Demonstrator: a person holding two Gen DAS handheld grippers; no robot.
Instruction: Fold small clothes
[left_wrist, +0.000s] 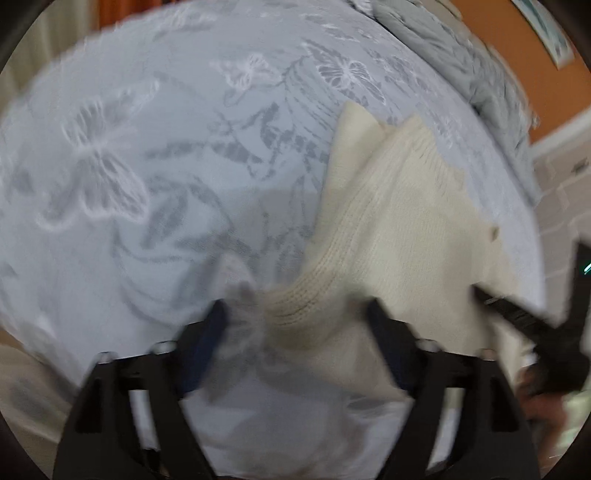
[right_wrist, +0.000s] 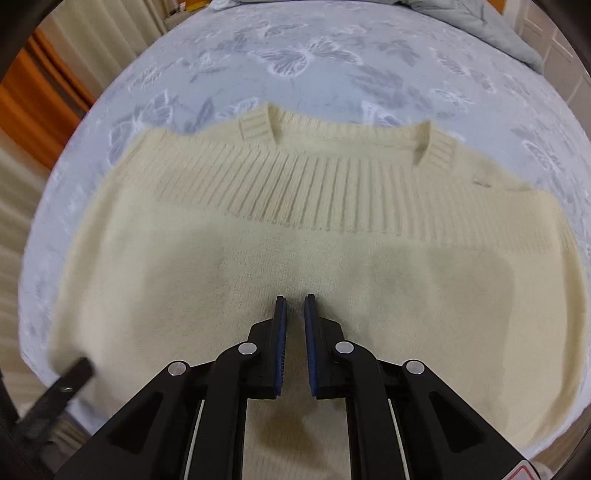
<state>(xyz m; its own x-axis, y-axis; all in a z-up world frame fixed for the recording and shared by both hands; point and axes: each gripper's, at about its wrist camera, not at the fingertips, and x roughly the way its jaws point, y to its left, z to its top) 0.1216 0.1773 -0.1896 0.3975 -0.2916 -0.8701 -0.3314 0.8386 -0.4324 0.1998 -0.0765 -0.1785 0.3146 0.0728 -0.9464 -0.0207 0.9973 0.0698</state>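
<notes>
Cream ribbed-knit sweater partly folded on butterfly-print bed sheet; left claw spread wide at its corner, right claw nearly clenched, gripping nothing; further folds remain.

Blurred by motion throughout the left wrist view: the butterfly bedspread, the cream sweater and the fingertips of the left gripper all smeared, so contact between cloth and fingers cannot be told. Cut off at the right rim there, the right gripper, only a dark streak over the sweater's edge. Hidden under both gripper bodies, the near hem of the sweater in the right wrist view, its lower part running out of frame. Too blurred to identify, a small tan speck on the knit. Clipped by the lens edge, the grey quilt.
</notes>
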